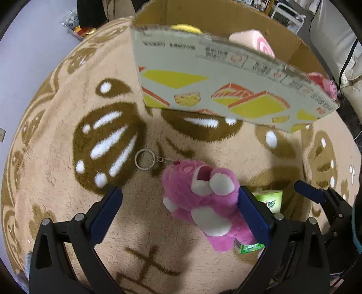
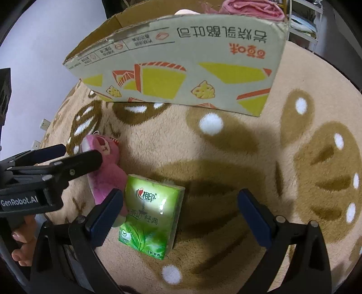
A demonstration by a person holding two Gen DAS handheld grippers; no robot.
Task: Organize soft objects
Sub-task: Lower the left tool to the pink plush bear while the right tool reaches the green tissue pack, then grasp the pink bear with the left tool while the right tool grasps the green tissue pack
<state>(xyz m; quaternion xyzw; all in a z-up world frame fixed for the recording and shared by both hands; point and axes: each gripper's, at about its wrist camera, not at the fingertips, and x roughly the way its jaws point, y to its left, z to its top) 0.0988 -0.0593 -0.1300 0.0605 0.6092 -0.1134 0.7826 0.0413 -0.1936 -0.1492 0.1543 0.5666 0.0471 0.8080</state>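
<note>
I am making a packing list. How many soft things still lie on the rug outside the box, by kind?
Plush bear: 1
Tissue pack: 1
Total: 2
Both lie on the rug, in front of the box.

Under my cameras lies a round beige plush rug (image 1: pixel 56 181) patterned with dark brown shapes and white spots, covering most of the floor in both wrist views. Past its far left edge I can see bare pale floor (image 1: pixel 34 45) with a crinkled snack packet (image 1: pixel 71 21) lying on it, and in the right wrist view two small white wall sockets (image 2: pixel 45 124) show at the left. At the far right, behind everything, I make out a white metal shelf rack (image 1: pixel 287 13) and a black cable (image 1: pixel 347 58) hanging against something pale.
</note>
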